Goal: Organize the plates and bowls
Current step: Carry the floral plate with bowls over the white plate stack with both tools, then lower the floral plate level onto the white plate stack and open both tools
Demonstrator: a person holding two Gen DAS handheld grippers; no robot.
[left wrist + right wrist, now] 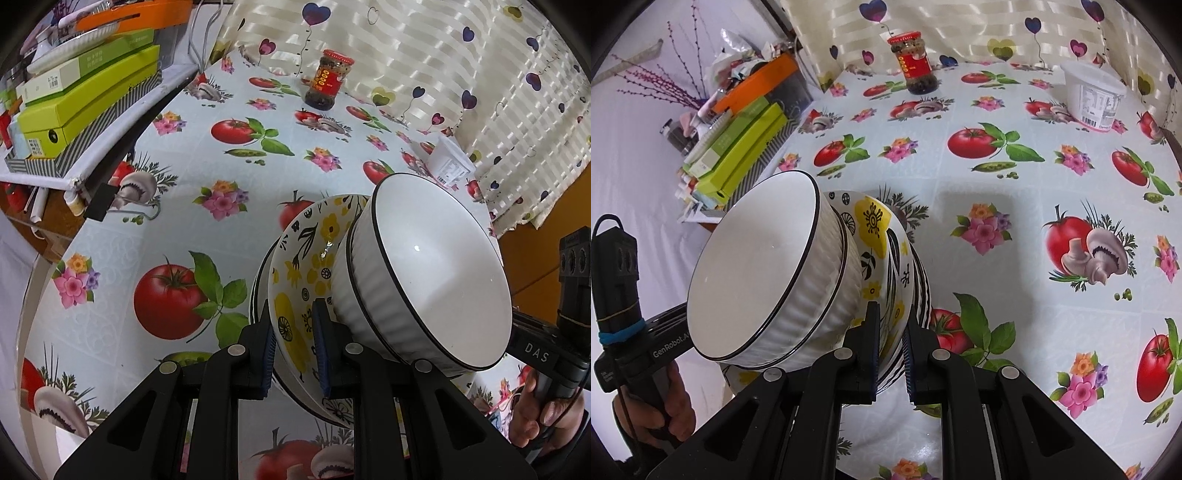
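Counter (184,177) under tomato-print cloth, heart-print curtain (443,55) behind. Left tool (294,347) clamped on rim of yellow-flowered plate (295,295); right tool (891,345) clamped on same plate's opposite rim. Stack tilted between both tools: two white ribbed bowls (436,273) nested on plate, black-rimmed dish beneath, mostly hidden. Ahead of tools: one red-lidded jar (327,79), one white tub (1095,96). Hands partly cut off at frame edges.
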